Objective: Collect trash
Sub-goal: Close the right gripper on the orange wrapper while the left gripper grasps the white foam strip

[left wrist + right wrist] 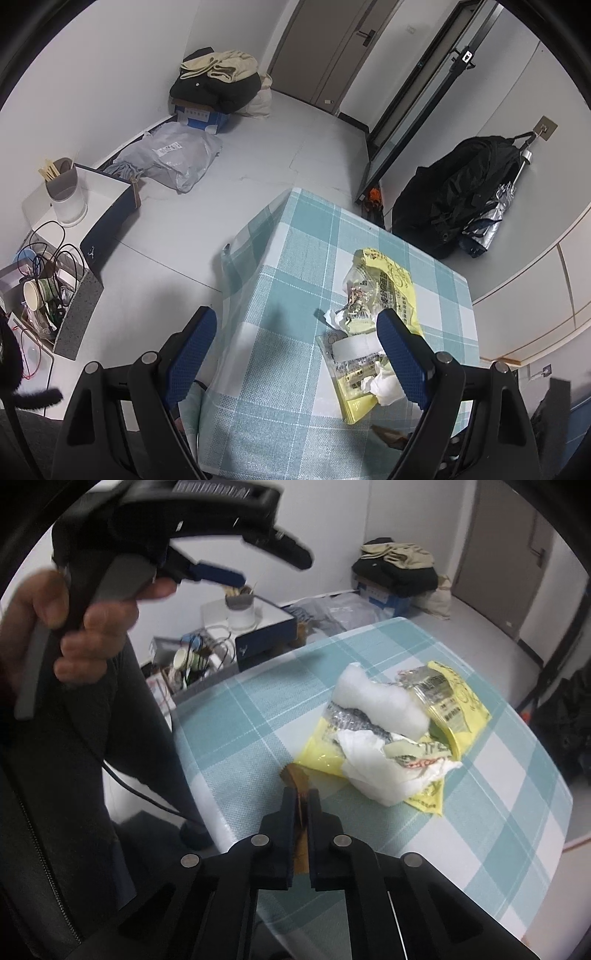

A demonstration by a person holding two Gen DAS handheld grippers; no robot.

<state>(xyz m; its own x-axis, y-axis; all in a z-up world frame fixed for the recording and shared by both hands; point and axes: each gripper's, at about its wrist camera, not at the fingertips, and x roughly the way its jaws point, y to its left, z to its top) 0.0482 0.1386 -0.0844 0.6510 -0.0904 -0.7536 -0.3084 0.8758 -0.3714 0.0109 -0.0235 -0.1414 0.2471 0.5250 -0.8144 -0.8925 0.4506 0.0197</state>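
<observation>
Looking down the left wrist view, the left gripper (295,354) hangs with its blue pads wide apart and nothing between them, over the near part of the checked tablecloth (280,280). The trash sits right of centre: a yellow plastic bag (397,284), a clear printed wrapper (354,363) and crumpled white tissue (384,387). A brown scrap (389,435) shows at the lower right edge of the pile.

In the right wrist view, the right gripper (304,805) is pinched narrow on that brown scrap (297,775), low in the frame's centre, at the near edge of the yellow bag (321,753). White foam (376,698) and tissue (373,768) lie on the bag at centre right. The person's hand (85,627) holds the left tool at upper left.

Doing this step well likely means lifting the scrap straight and slowly, keeping the pinch firm, so the thin piece doesn't slip or drag the bag along.
</observation>
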